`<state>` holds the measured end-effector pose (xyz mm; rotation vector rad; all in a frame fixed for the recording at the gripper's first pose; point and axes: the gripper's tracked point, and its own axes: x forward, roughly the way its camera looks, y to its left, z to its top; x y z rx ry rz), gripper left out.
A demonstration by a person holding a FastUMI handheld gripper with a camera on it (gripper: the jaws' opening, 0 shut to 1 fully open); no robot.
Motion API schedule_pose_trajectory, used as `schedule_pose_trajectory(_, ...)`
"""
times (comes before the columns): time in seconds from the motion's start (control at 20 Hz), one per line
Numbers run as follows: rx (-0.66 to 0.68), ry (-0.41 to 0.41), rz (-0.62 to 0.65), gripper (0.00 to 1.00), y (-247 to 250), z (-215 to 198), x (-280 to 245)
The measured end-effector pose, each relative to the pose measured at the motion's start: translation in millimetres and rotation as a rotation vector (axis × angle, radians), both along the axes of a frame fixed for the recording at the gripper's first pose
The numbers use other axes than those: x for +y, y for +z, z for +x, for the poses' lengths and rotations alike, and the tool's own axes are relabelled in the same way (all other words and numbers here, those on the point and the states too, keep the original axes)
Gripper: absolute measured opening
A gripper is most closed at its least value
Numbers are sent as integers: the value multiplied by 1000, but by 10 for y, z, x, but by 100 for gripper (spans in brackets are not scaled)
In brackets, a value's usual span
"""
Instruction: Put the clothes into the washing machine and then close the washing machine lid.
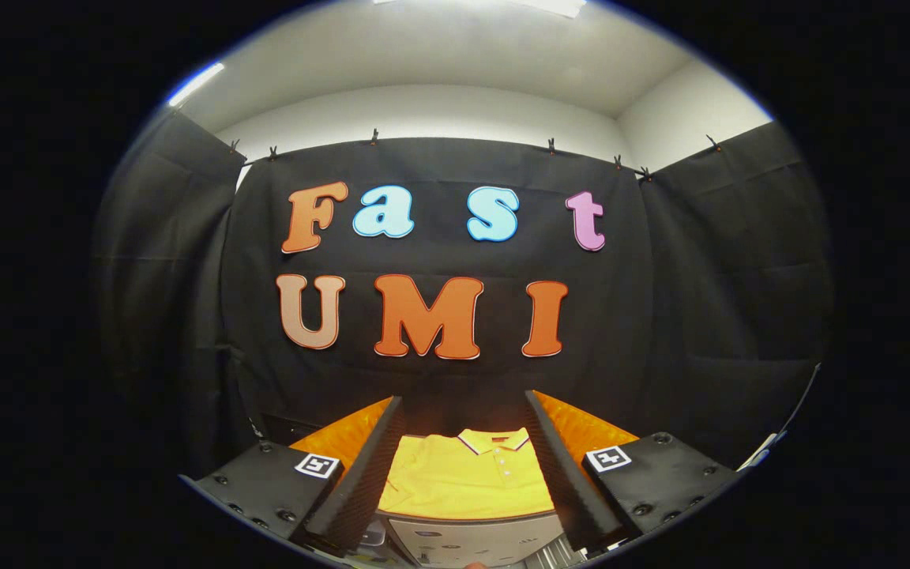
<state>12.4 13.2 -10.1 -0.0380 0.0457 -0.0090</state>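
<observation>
Against the booth's black cloth wall, your gripper [463, 474] stands spread and empty; the yellow polo shirt [467, 478] lies flat just ahead, framed between the fingers, collar farthest away.

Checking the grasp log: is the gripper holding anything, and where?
Nothing is held. The gripper is open, its fingers apart, with the yellow shirt lying beyond them, untouched.
</observation>
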Motion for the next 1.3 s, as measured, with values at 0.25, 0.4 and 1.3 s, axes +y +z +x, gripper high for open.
schedule_pose_trajectory(0.25,59,-5,17,98,-317,460,-205)
schedule_pose_trajectory(0.4,100,-12,35,98,-546,855,-388)
schedule_pose_trajectory(1.3,600,-46,111,98,-2748,2428,-960)
